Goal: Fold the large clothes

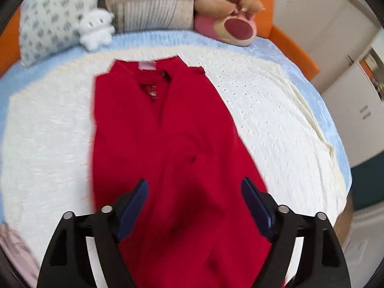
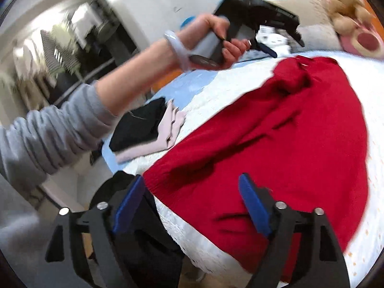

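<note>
Lying across the middle of the left wrist view is a red garment (image 1: 168, 132), spread on a white eyelet cover (image 1: 264, 100) over a pale blue sheet (image 1: 148, 37), its neck opening and small label toward the upper centre of the frame and its body running down to the bottom edge. The left gripper (image 1: 195, 187) sits at the bottom of that frame with its blue-padded fingers (image 1: 134, 208) spread wide apart, the red cloth seen between them, nothing pinched; whether the pads touch the cloth is not clear. In the upper part of the frame a patterned pillow (image 1: 55, 16) is at the upper left, a small white plush (image 1: 97, 28) just right of it, a beige striped cushion (image 1: 153, 2) at top centre, and a pink and tan plush toy (image 1: 230, 16) at the upper right. In the right wrist view the red garment fills the centre and right of the frame, its ribbed hem running from the lower centre toward the lower right. The right gripper (image 2: 192, 186) is at the bottom, fingers (image 2: 254, 206) also wide apart and holding nothing, the hem edge showing between them. At the upper centre the person's left hand (image 2: 216, 38), with a grey sleeve pushed back on the arm, grips the handle of the other gripper. A folded stack of black and pale pink clothes (image 2: 148, 129) lies at the centre left, beside the red garment. Both frames are blurred.
</note>
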A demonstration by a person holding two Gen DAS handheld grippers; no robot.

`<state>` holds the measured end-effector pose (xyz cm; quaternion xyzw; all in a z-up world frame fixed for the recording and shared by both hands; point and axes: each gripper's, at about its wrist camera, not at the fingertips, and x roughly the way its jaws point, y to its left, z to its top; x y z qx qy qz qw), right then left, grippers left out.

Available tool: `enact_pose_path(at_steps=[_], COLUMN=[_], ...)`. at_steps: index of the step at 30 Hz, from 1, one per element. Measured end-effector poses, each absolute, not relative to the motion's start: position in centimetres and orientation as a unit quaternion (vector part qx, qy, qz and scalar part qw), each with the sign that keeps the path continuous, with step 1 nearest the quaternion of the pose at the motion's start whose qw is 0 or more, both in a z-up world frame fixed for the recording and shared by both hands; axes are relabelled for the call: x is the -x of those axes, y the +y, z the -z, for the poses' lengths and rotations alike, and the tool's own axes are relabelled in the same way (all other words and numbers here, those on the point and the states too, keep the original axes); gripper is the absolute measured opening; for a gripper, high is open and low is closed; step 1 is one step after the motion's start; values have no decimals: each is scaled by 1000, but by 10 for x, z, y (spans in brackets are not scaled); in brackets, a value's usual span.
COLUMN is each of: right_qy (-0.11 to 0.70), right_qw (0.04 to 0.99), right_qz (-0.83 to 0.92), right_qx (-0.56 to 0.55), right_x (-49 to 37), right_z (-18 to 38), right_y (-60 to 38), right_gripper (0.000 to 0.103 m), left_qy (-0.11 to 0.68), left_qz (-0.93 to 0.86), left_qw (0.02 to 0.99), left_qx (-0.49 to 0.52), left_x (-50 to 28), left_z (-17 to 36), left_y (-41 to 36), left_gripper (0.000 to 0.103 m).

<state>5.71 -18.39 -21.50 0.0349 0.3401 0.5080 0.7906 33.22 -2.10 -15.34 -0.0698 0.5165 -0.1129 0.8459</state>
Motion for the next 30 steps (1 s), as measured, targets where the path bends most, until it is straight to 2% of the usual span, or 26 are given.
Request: enact_pose_path(at_steps=[5, 9, 14, 15, 17, 18, 19, 21, 24, 30], right_qy=[377, 402, 430, 435, 439, 442, 443, 428, 436, 421], right_qw=[768, 769, 795, 796, 793, 786, 781, 780, 755, 740], right_qz=[-517, -497, -424, -416, -419, -430, -440, -456, -485, -491], right_qx=[-27, 12, 61, 63, 58, 47, 31, 6, -73, -184], right_x=[-53, -41, -37, -39, -43, -45, -45, -45, -52, -62], right_z=[224, 234, 258, 264, 276, 278, 280, 276, 269, 256], right_y=[-135, -88, -47, -40, -33, -34, -37, -48, -78, -152], right_gripper=[83, 89, 89, 88, 64, 51, 48, 46, 45, 44], left_qy=[518, 565, 614, 621, 629, 636, 643, 653, 642, 613], left_qz=[73, 44, 67, 76, 90, 103, 111, 138, 159, 206], left_qw=[852, 824, 786, 780, 772, 764, 757, 742, 747, 762], left_qx=[-8, -17, 6, 9, 14, 21, 29, 60, 64, 29], left_x=[-269, -238, -213, -207, -197, -189, -183, -169, -157, -157], left_z=[155, 199, 245, 251, 258, 262, 265, 266, 251, 216], left_y=[9, 51, 67, 65, 61, 60, 59, 55, 40, -20], left_gripper=[87, 87, 79, 74, 62, 49, 33, 15, 8, 8])
